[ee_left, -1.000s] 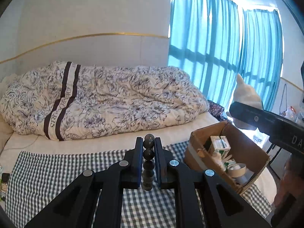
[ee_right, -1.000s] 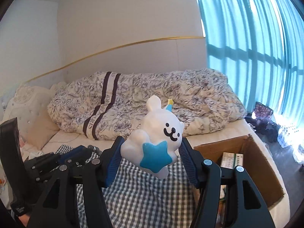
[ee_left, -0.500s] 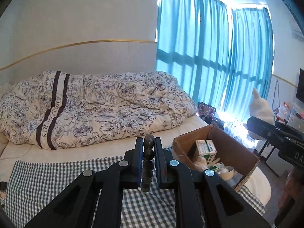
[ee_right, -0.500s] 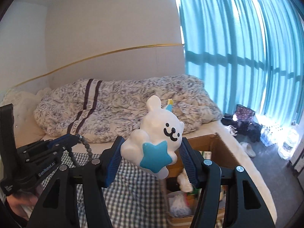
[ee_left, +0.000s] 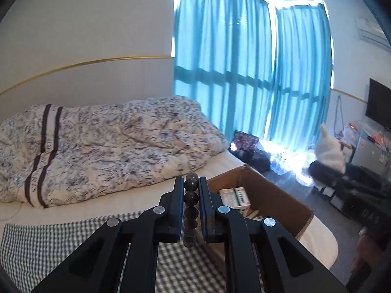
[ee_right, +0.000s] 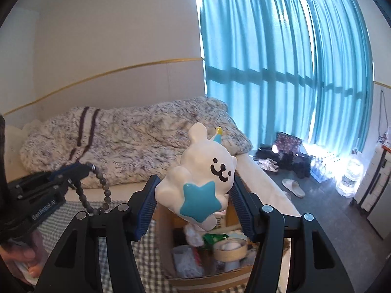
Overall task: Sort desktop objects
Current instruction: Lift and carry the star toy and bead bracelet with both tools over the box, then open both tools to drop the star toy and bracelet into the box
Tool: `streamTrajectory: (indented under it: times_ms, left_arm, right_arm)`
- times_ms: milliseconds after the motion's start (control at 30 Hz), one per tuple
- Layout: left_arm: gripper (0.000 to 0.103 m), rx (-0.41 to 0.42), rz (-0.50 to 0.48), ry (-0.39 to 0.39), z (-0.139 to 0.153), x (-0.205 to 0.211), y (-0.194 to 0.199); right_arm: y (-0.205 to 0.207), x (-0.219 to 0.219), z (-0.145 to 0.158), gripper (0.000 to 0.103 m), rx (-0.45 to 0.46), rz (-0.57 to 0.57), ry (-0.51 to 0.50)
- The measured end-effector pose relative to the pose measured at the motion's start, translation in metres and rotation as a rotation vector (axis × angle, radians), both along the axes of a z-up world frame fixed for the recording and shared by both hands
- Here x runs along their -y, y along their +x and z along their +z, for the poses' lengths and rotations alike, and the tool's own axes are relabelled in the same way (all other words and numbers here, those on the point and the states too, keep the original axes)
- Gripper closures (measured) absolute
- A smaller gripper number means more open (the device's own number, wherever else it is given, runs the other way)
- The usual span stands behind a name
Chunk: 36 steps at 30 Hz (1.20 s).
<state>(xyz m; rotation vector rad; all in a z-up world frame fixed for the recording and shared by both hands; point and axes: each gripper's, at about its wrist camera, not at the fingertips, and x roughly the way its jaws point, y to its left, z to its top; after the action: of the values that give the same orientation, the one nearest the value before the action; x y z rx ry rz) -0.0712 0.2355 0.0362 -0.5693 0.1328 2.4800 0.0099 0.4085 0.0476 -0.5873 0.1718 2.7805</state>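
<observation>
Landmark: cardboard box [ee_right: 210,277] on checked cloth [ee_left: 36,244] on bed.

Left gripper [ee_left: 191,205]: held level, left of box, above cloth. Jaws nearly closed, pinching bead bracelet [ee_left: 190,210]; loop hangs below fingers [ee_right: 73,171] in right wrist view. Hand [ee_right: 23,254] grips handle.

Right gripper [ee_right: 195,210]: raised directly over box opening. Jaws about half open, clamping white rabbit figurine [ee_right: 202,180], tilted, with blue star.

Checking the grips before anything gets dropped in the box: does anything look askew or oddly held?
The white bunny figurine sits tilted between the right gripper's pads above the cardboard box. The bead bracelet hangs normally from the left gripper.
</observation>
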Motion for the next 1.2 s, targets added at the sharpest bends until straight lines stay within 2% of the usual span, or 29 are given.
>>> streamTrajectory:
  times_ms: [200, 567, 867, 1200]
  left_arm:
    - [0.092, 0.027, -0.053, -0.004, -0.012, -0.044, -0.009]
    - [0.092, 0.102, -0.115, -0.07, -0.054, -0.113, -0.035]
    - [0.092, 0.185, -0.137, -0.148, -0.099, -0.14, -0.056]
    - [0.083, 0.219, -0.149, -0.148, -0.112, -0.141, -0.068]
  right_arm:
    - [-0.005, -0.028, -0.009, 0.044, 0.028, -0.041, -0.033]
    - [-0.027, -0.071, -0.059, 0.044, 0.144, -0.089, -0.088]
    - [-0.05, -0.081, -0.093, 0.045, 0.23, -0.068, -0.101]
    - [-0.072, -0.072, -0.113, 0.045, 0.296, -0.045, -0.103]
